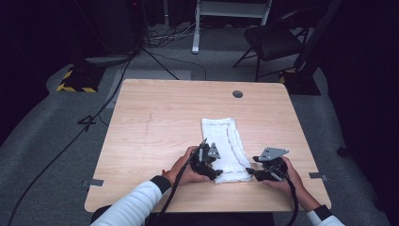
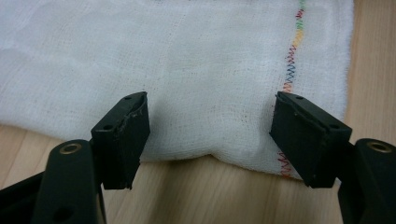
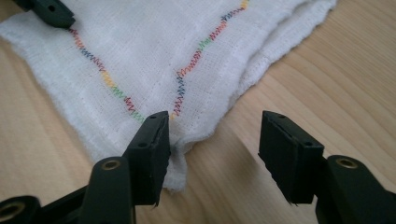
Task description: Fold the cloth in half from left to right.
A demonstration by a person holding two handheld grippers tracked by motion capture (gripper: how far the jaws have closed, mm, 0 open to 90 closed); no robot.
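A white folded cloth (image 1: 226, 143) with a multicoloured zigzag seam lies lengthwise on the wooden table (image 1: 155, 127), right of centre. My left gripper (image 1: 217, 173) is at the cloth's near left corner. In the left gripper view it (image 2: 212, 140) stands open, low over the cloth's (image 2: 196, 70) near edge, which bulges up slightly between the jaws. My right gripper (image 1: 249, 172) is at the near right corner. It (image 3: 215, 149) is open too, its left jaw right by the cloth's (image 3: 154, 46) corner tip and its right jaw over bare wood. A jaw of the left gripper (image 3: 51, 11) rests at the cloth's far corner.
A grey round plug (image 1: 237, 93) sits in the table's far edge. Tape tabs (image 1: 95, 182) mark the table's side edges. Beyond the table stand a black folding chair (image 1: 273, 40), a white frame leg (image 1: 195, 28), floor cables and a yellow-black striped base (image 1: 75, 81).
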